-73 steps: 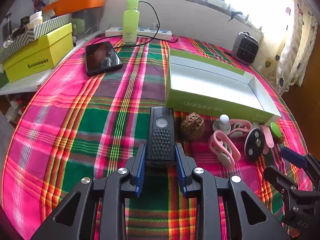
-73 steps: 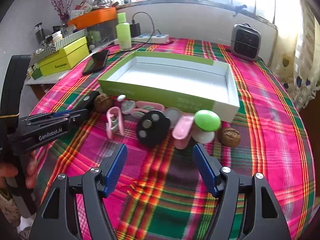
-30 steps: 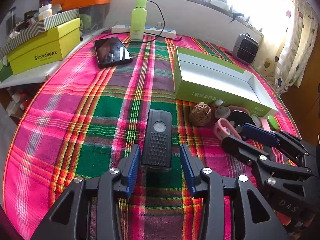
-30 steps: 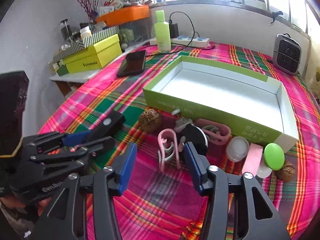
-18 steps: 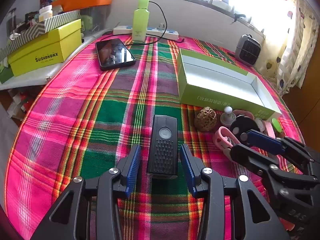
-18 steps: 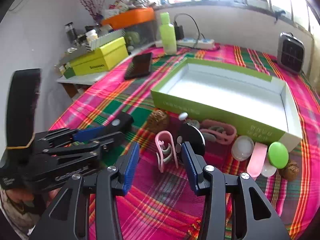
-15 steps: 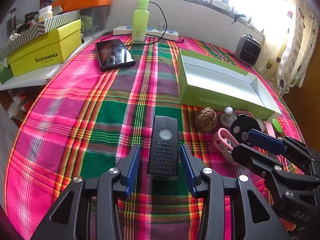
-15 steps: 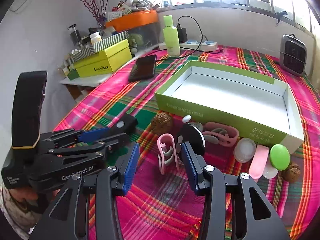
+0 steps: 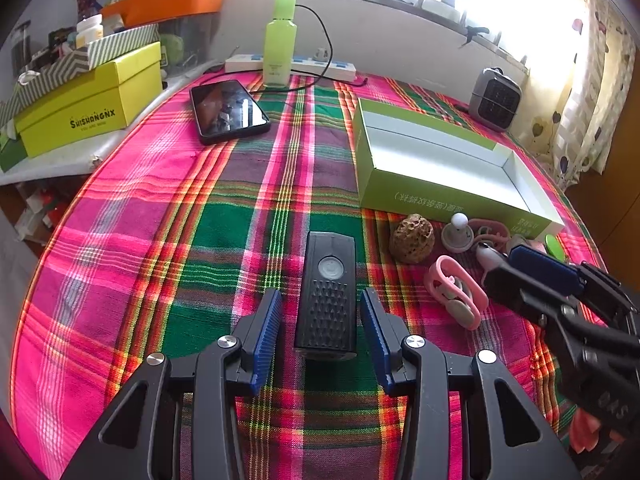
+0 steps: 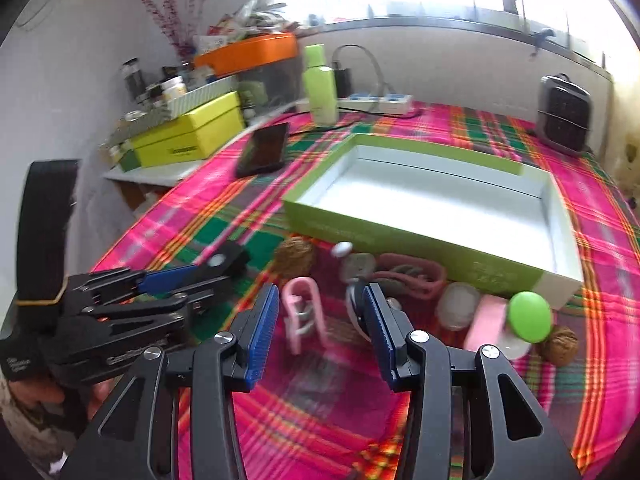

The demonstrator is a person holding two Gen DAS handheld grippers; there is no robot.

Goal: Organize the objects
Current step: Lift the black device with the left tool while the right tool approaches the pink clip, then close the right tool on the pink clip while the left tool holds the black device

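Observation:
A black remote-like device point(image 9: 329, 300) lies on the plaid cloth between the blue pads of my left gripper point(image 9: 320, 320). A gap shows on each side of it, so the jaws are open. My right gripper point(image 10: 320, 330) is open around a pink clip point(image 10: 304, 314) and its pads do not touch it. A black disc point(image 10: 355, 308) is half hidden behind the right finger. An open green box point(image 10: 420, 236) with a white inside stands just beyond. A walnut point(image 10: 294, 258), a white knob piece point(image 10: 352, 260), a green lid point(image 10: 530, 316) and a pink bar point(image 10: 486, 322) lie along its front.
A phone point(image 9: 228, 112), a green bottle point(image 9: 280, 40) and a power strip point(image 9: 244, 65) sit at the back. A yellow box point(image 9: 88, 108) stands on the shelf at the left, a small grey heater point(image 9: 496, 98) at the back right. A second walnut point(image 10: 560, 344) lies by the lid.
The right gripper's jaws have narrowed a little around the pink clip, and its view has shifted slightly. The left gripper and the black device have stayed put.

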